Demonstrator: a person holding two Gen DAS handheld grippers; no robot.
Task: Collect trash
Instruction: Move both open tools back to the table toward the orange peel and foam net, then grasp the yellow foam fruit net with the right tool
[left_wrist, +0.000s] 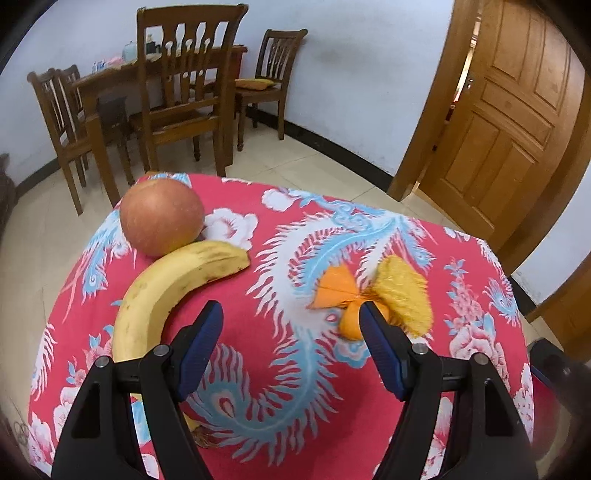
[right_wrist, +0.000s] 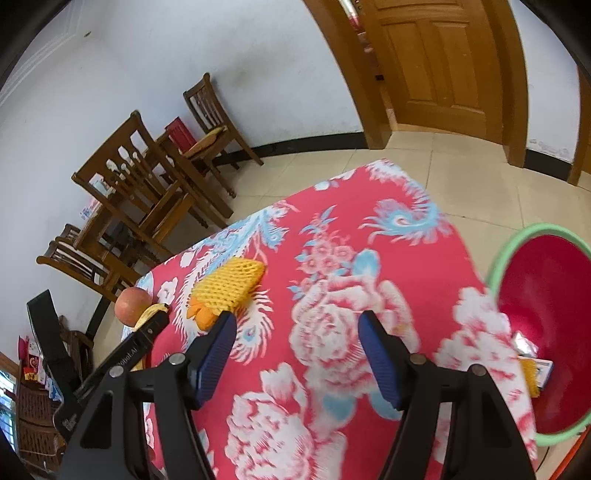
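From the left wrist view, we see the left gripper (left_wrist: 291, 314) with its blue-padded jaws standing well apart and nothing between them but cloth. Just beyond its right-hand finger lie the orange peel pieces (left_wrist: 338, 288), curled and thin, touching the yellow foam fruit net (left_wrist: 404, 293), a crumpled mesh sleeve with a frayed edge. Ahead on the other side, a yellow banana (left_wrist: 166, 288) with brown flecks curves past the finger there, its near end hidden behind the gripper body, and a round red-yellow apple (left_wrist: 160, 216) sits touching it further off. All rest on a red tablecloth with blue and white feather and flower print (left_wrist: 280, 369). Beyond the table edge are pale floor tiles, a dark wooden dining table with chairs (left_wrist: 177, 85) against a white wall, and a panelled wooden door (left_wrist: 517, 110) ajar.

From the right wrist view, the right gripper (right_wrist: 297, 328) also hangs wide open and empty over the cloth. The foam net (right_wrist: 231, 284) and peel (right_wrist: 201, 314) lie ahead, just off its left-hand finger; the apple (right_wrist: 131, 301) and banana tip sit further that way, partly hidden by the other gripper's black body. To the right, past the table edge, a red basin with a green rim (right_wrist: 546, 332) stands lower, cut off by the frame; inside it are a yellow net scrap and small packets we cannot make out.
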